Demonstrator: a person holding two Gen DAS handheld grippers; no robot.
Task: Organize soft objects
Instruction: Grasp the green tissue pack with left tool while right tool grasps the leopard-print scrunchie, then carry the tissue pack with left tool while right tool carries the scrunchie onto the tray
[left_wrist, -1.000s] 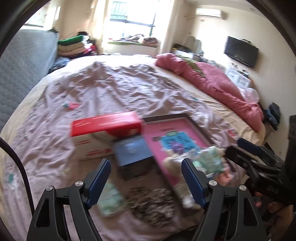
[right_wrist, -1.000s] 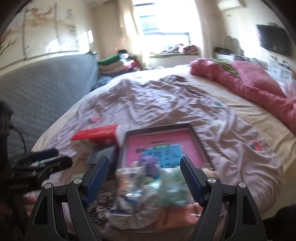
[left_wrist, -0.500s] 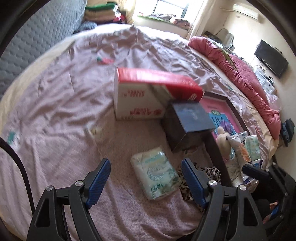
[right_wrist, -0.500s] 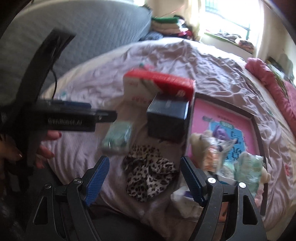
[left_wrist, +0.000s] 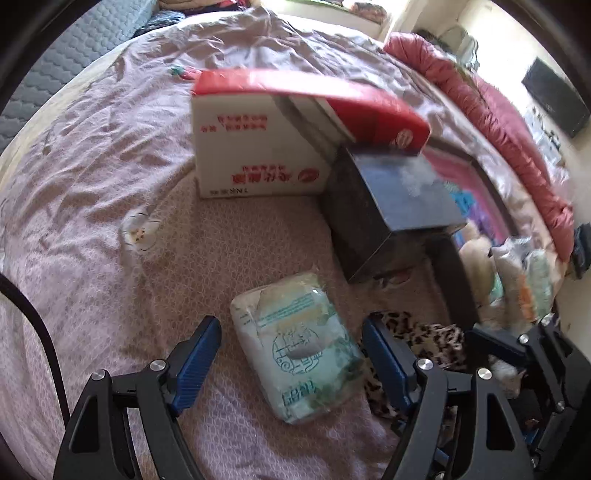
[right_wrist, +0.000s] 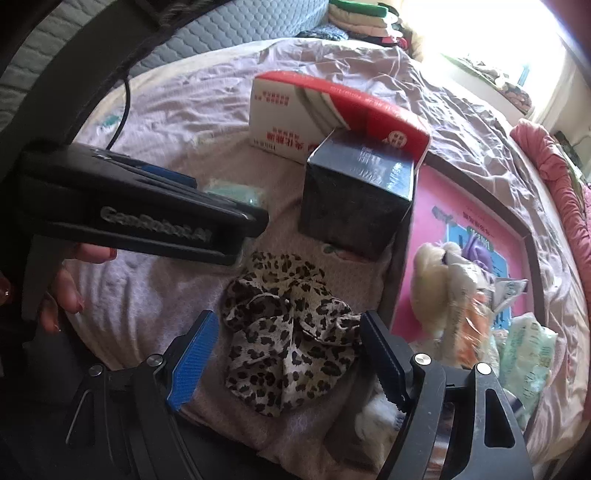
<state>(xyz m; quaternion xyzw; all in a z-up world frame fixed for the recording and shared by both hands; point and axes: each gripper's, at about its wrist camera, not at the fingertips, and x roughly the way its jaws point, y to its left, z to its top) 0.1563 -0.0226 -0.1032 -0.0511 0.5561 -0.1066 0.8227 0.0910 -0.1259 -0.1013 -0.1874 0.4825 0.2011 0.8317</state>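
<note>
The left claw (left_wrist: 291, 354) has its jaws apart and nothing clamped: the blue pads stand clear on either side of a green tissue pack (left_wrist: 299, 350) that lies flat on the bed (left_wrist: 92, 184). The pack sits right between the pads, a little ahead of them, and neither pad looks to be touching it. Its long axis runs away from the claw, tilted slightly toward the left of the view, so the jaws straddle its short width. That is the relation a grasp depends on here: closing would squeeze across the narrow side, which looks like a sound hold on a soft, crinkly packet.

The right claw (right_wrist: 286, 354) is likewise spread and empty. A leopard scrunchie (right_wrist: 288, 332) lies bunched on the bed between and ahead of its pads; it is roundish, with no clear long axis. In the right view the left claw shows from the side, held in a hand (right_wrist: 70, 280), above the pack.

Each claw is the nearer one to its own thing, so I judge two separate picks are being set up.

Further out, a dark box (right_wrist: 354, 199) stands beyond the scrunchie, with a red-and-white box (left_wrist: 258, 147) behind it. To the right lies a pink tray (right_wrist: 524, 236) already holding a plush toy (right_wrist: 439, 280) and other soft packets, probably the destination.
</note>
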